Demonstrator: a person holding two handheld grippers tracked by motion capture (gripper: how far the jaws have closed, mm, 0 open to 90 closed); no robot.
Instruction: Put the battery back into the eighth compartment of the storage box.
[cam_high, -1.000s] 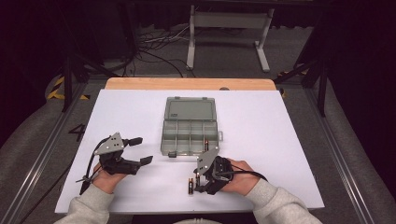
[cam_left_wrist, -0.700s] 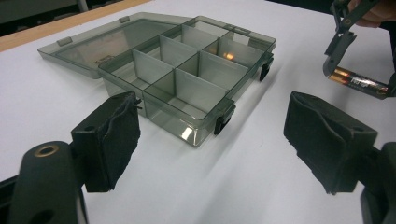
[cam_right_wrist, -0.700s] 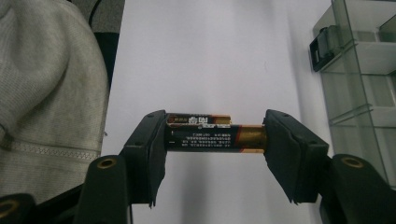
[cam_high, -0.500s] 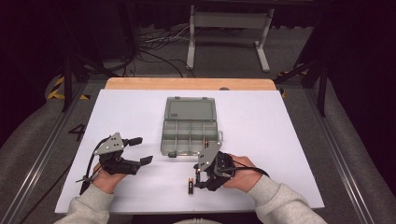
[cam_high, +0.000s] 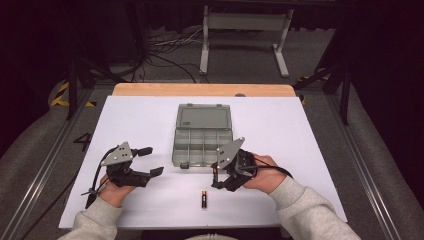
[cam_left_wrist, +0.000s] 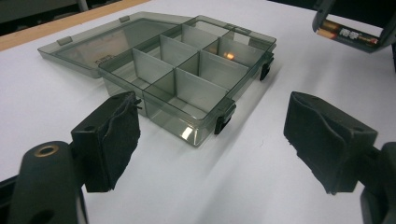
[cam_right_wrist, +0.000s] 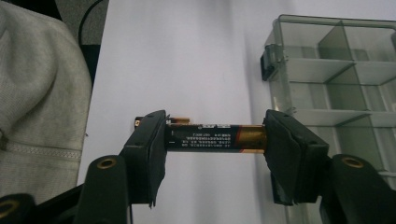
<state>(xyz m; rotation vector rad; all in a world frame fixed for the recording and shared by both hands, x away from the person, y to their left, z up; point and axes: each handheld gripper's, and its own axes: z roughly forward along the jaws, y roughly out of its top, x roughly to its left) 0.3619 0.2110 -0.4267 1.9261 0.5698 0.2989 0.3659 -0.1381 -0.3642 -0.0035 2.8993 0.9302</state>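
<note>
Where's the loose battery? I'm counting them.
In the high view, the loose battery lies on the white table near the front edge, just left of the right hand-held gripper.

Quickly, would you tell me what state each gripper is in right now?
Left gripper: open, holding nothing.
Right gripper: closed endwise on a battery.

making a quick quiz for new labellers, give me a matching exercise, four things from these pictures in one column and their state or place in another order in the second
Things:
1. left tool
2. right tool
3. organizer box
4. battery on the table

States or places:
A. lid open, lying flat behind the compartments
B. lying loose on the white table, near the front edge
C. jaws apart, nothing between them
D. shut on a battery, gripped end to end

Pairs: 1-C, 2-D, 3-A, 4-B
</note>
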